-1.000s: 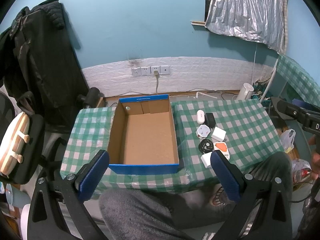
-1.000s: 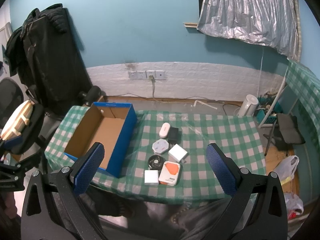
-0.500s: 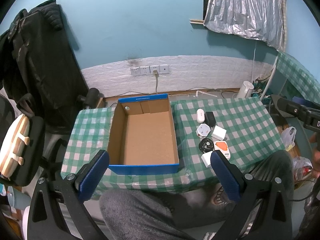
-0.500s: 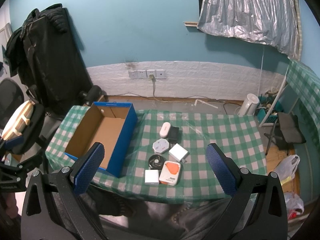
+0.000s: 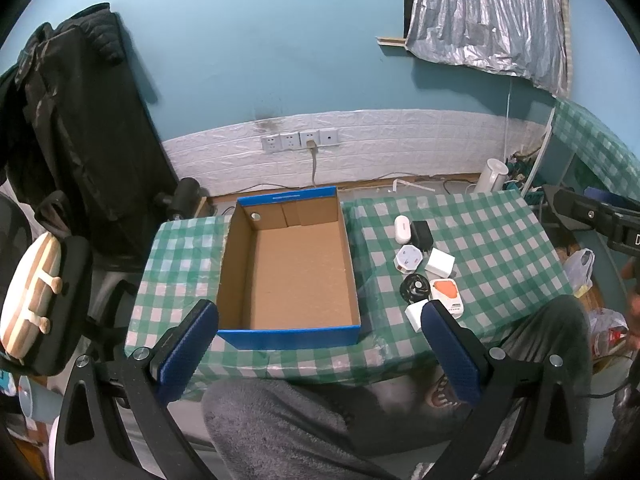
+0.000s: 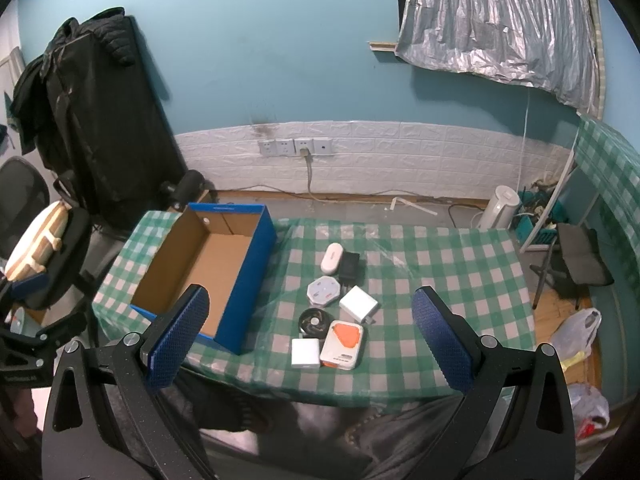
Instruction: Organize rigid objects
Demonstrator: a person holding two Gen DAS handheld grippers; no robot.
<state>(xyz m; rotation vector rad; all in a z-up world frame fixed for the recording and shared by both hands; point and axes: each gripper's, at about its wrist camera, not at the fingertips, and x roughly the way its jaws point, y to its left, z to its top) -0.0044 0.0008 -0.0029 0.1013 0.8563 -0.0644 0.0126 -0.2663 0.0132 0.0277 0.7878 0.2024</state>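
An empty blue cardboard box (image 5: 292, 332) (image 6: 248, 276) sits on the green checked table (image 5: 488, 248) (image 6: 448, 276). To its right lies a cluster of small rigid objects: a white oval case (image 6: 331, 258), a black adapter (image 6: 349, 266), a white hexagonal plug (image 6: 323, 290), a white square charger (image 6: 358, 303), a black round disc (image 6: 314, 321), a small white cube (image 6: 305, 353) and a white-and-orange device (image 6: 342, 345). My left gripper (image 5: 320, 354) is open, held above the table's near edge before the box. My right gripper (image 6: 308, 340) is open, high above the cluster.
A black coat (image 6: 92, 120) hangs at the left wall. A chair with a wooden object (image 5: 32, 292) stands left of the table. A white kettle (image 6: 498, 208), a folding stool (image 6: 576, 264) and plastic bags (image 6: 576, 332) are on the floor at right. My knees (image 5: 280, 420) are below the table's edge.
Both views have shifted very slightly; nothing on the table has moved and both grippers remain open.
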